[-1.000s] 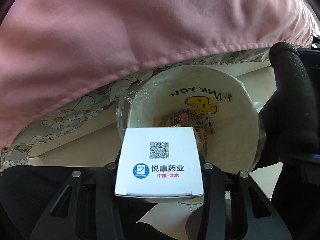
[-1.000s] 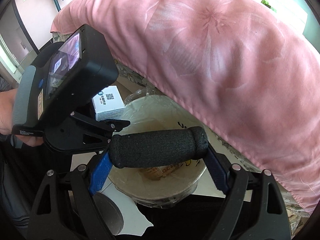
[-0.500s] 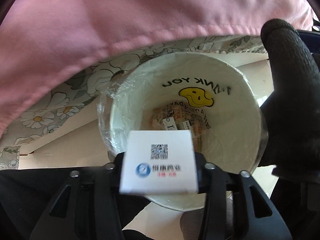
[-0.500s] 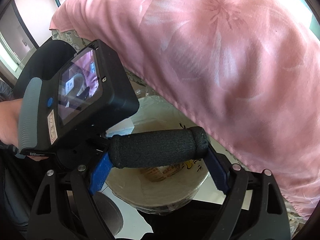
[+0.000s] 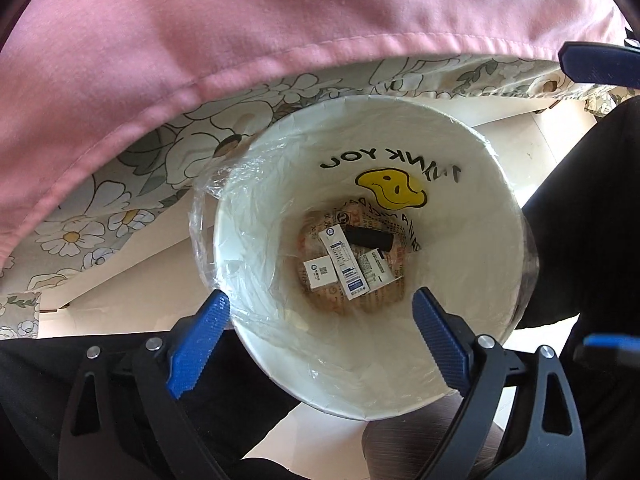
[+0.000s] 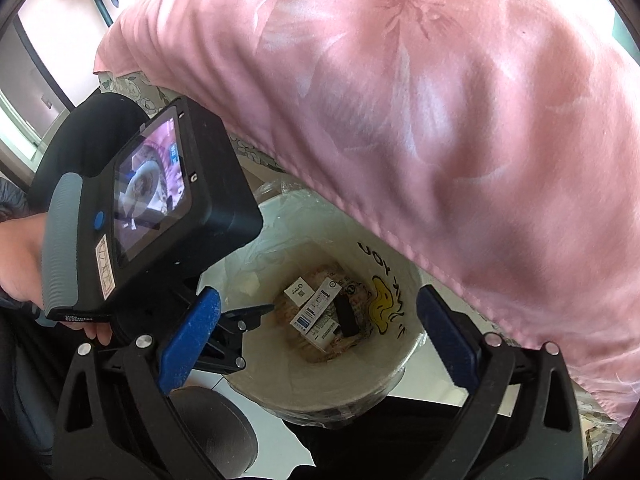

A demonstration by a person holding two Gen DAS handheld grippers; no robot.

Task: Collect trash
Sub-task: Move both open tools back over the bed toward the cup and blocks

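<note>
A white trash bin [image 5: 472, 208] lined with clear plastic, with a yellow smiley on its inner wall, stands below both grippers; it also shows in the right wrist view [image 6: 404, 344]. At its bottom lie a small white box with a QR code [image 5: 320, 274], a long white box [image 5: 344, 264] and a black foam cylinder [image 5: 368, 237]. The same pieces show in the right wrist view: box [image 6: 299, 291], cylinder [image 6: 347, 316]. My left gripper [image 5: 320, 324] is open and empty over the bin's near rim. My right gripper [image 6: 318, 320] is open and empty above the bin.
A pink quilt [image 5: 240, 20] hangs over a flowered sheet [image 5: 132, 184] right beside the bin. The left gripper's body with its screen [image 6: 148, 216] sits at the left of the right wrist view. A round grey thing [image 6: 216, 436] lies on the pale floor.
Both grippers have opened. The white box dropped from the left gripper and the black foam cylinder from the right one; both now lie in the bin.
</note>
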